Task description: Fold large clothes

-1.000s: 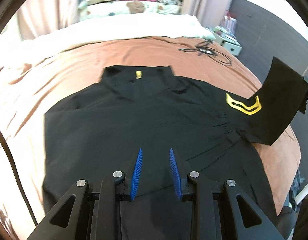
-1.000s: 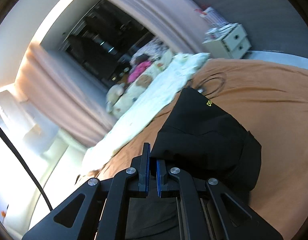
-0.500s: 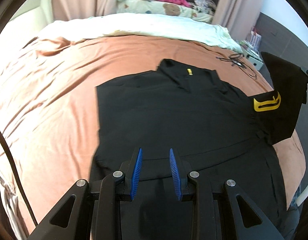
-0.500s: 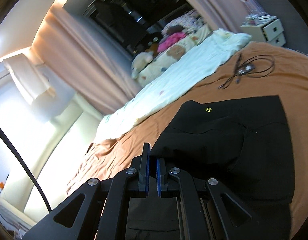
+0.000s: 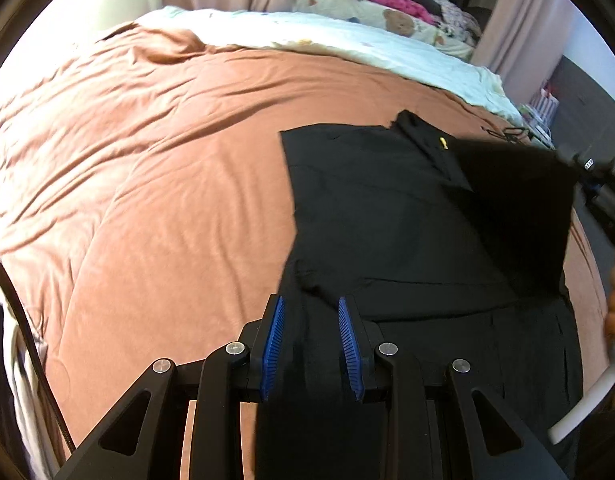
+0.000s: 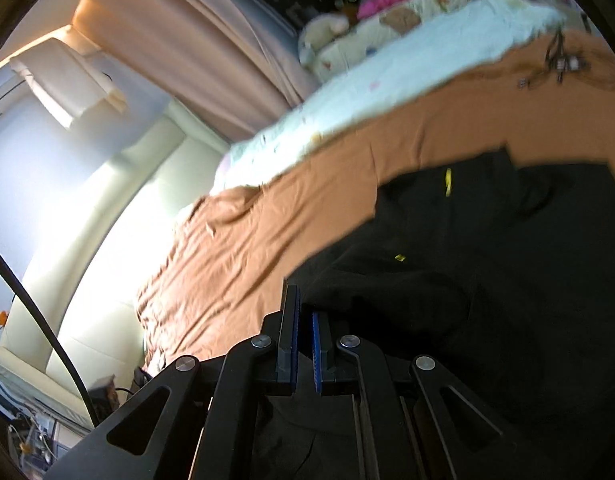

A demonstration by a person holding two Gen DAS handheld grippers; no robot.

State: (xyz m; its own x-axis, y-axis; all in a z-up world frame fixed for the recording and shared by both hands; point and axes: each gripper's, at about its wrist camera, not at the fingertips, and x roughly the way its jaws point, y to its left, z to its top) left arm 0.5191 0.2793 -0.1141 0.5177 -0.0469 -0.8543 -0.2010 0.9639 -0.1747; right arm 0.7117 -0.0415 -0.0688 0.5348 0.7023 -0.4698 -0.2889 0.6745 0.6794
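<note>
Here the bed point(image 5: 167, 184), under a rust-brown cover, fills most of both views, with a pale quilt point(image 5: 347, 44) and soft toys along its far edge at about twelve o'clock. The black garment point(image 5: 387, 216) lies spread on the cover, taking up the three o'clock half of the left wrist view; its collar points to about one o'clock and shows a small yellow tag point(image 5: 443, 143).

The step in hand looks like folding one side panel in over the body: a flap of black cloth stands lifted at about three o'clock in the left view, running up toward the right tool, whose dark frame just shows at the edge there. The next move would call for carrying that flap across and laying it flat, edge to edge, before letting go (a drooping corner could crease).

The right tool point(image 6: 304, 322) has its blue pads all but closed, pinching a thin edge of the black cloth. The left tool point(image 5: 310, 320) stands partly open over the garment's near edge at six o'clock; cloth lies beneath it, but its pads grip nothing.
</note>
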